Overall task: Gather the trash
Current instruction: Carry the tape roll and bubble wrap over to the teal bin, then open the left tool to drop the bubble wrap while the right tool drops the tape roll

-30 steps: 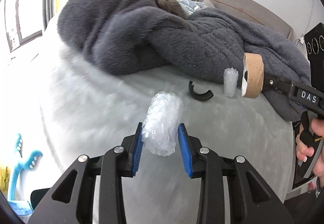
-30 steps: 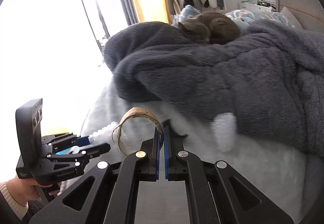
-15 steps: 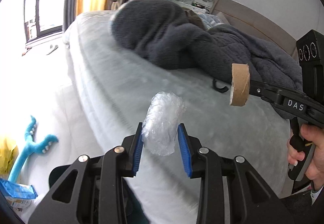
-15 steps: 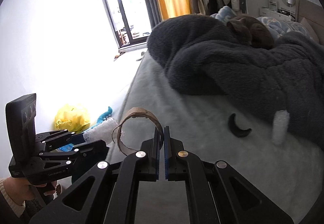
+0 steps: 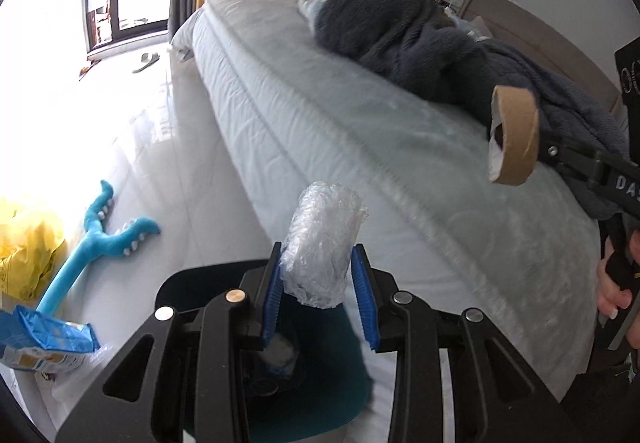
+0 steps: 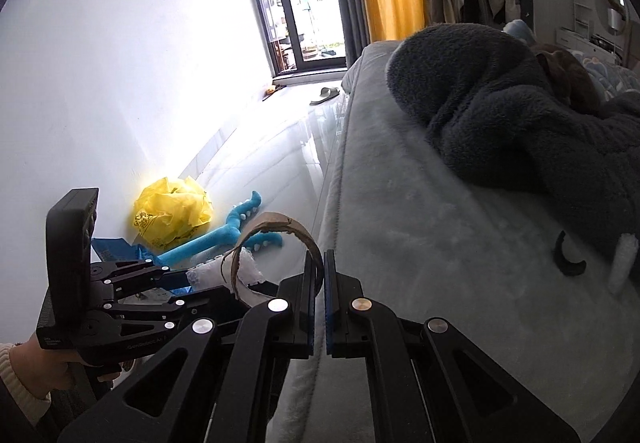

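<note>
My left gripper (image 5: 318, 285) is shut on a crumpled roll of clear plastic wrap (image 5: 322, 243), held above a dark teal bin (image 5: 304, 371) beside the bed. My right gripper (image 6: 319, 275) is shut on the rim of a brown cardboard tape ring (image 6: 272, 243); the same ring (image 5: 514, 137) shows at the right of the left wrist view. Still on the grey bed (image 6: 440, 263) lie a black curved piece (image 6: 566, 257) and a white plastic wad (image 6: 622, 259), at the edge of the dark fleece blanket (image 6: 500, 115).
On the white floor lie a blue plush toy (image 5: 92, 243), a yellow bag (image 6: 172, 213) and a blue packet (image 5: 44, 339). A slipper (image 6: 325, 95) lies near the balcony door. The bed edge runs between floor and blanket.
Both grippers have swung left off the bed toward its edge and the floor, carrying the plastic wrap and the tape ring. The bin, toy and yellow bag have come into view.
</note>
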